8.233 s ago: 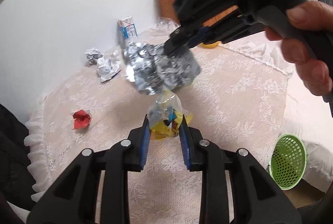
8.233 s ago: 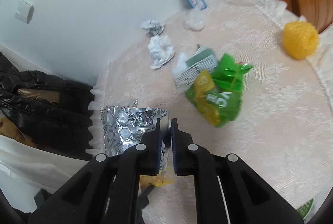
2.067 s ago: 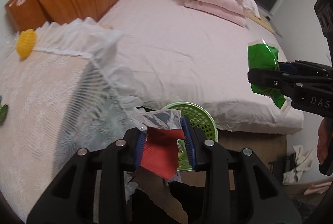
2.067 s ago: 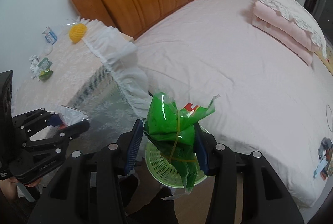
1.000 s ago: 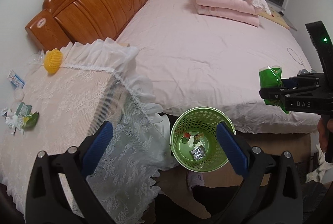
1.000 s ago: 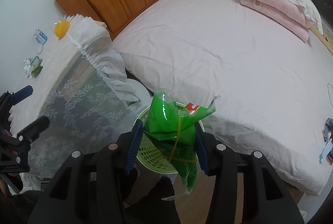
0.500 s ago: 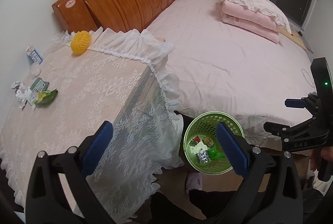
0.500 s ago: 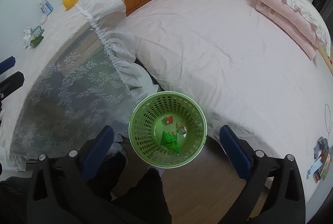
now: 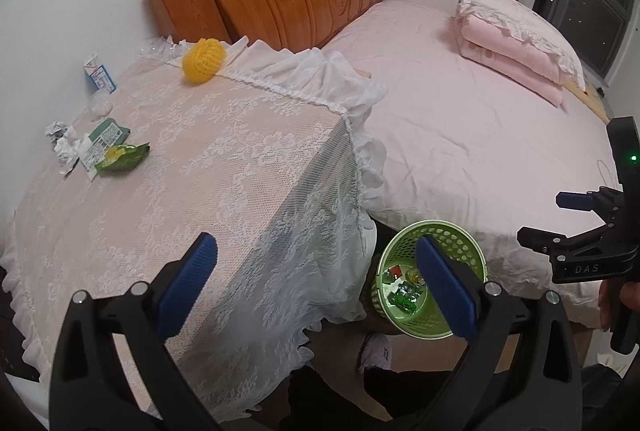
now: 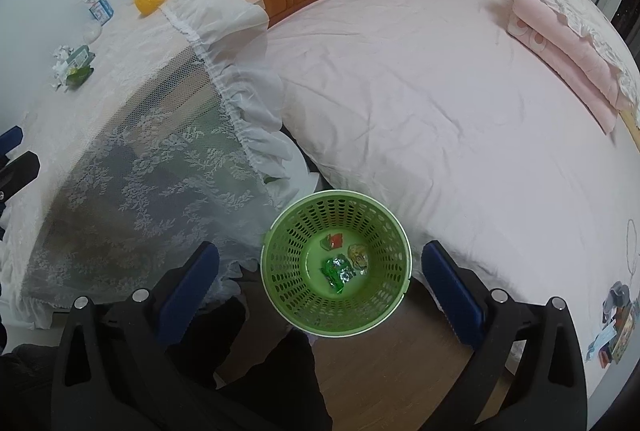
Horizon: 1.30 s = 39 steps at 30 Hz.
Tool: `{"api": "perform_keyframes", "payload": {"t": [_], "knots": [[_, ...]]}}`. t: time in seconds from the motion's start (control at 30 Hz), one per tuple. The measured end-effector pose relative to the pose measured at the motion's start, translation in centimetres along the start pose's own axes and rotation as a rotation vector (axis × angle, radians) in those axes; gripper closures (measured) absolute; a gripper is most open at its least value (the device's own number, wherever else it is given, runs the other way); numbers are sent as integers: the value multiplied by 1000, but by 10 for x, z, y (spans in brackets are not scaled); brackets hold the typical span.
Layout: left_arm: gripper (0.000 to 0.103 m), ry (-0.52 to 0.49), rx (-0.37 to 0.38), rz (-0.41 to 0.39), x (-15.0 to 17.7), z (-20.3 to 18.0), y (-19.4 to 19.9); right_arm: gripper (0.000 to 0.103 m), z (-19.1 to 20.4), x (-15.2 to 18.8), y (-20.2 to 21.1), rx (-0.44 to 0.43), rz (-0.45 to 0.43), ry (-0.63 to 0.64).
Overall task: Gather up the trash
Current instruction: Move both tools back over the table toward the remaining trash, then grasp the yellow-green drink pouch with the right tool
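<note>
Both the left gripper (image 9: 316,285) and the right gripper (image 10: 320,281) gape wide, holding nothing. The green basket (image 10: 280,271) sits low centre, wrappers (image 10: 338,269) inside. A lace-covered table (image 9: 192,171) fills the left, litter (image 9: 100,151) upper left.

basket (image 10: 280,295) mouth open above | bed (image 10: 440,111), lace-draped table (image 10: 132,167) seemingly flank it closely

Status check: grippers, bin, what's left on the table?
Left gripper and right gripper open, empty. Green basket on floor, wrappers inside. Green wrapper, crumpled paper, small carton on table. Path clear.
</note>
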<state>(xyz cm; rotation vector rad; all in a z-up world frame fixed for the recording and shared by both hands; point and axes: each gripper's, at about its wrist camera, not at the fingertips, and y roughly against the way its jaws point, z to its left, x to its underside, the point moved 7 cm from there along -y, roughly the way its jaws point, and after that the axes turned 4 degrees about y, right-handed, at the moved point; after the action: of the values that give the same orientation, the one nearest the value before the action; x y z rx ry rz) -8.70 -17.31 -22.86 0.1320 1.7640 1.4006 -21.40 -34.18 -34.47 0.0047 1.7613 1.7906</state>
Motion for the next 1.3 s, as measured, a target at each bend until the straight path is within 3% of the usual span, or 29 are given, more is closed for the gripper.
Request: {"api": "perform_keyframes", "payload": {"t": [0.37,0.63,1.07,1.3], "knots": [[8,162,-94,-19,-2,84,6,2,55,-49,-4,-59,-42,72],[8,313,-152,-33,-18,164,4,2,119,-98,-10,-125,-76,173],[8,333,-260,-20,-29,289,-16,2,299,-192,-59,-259,-86,486],[8,348,-256,-6,-25,336,-29,3,390,-225,-107,-296,-55,665]]}}
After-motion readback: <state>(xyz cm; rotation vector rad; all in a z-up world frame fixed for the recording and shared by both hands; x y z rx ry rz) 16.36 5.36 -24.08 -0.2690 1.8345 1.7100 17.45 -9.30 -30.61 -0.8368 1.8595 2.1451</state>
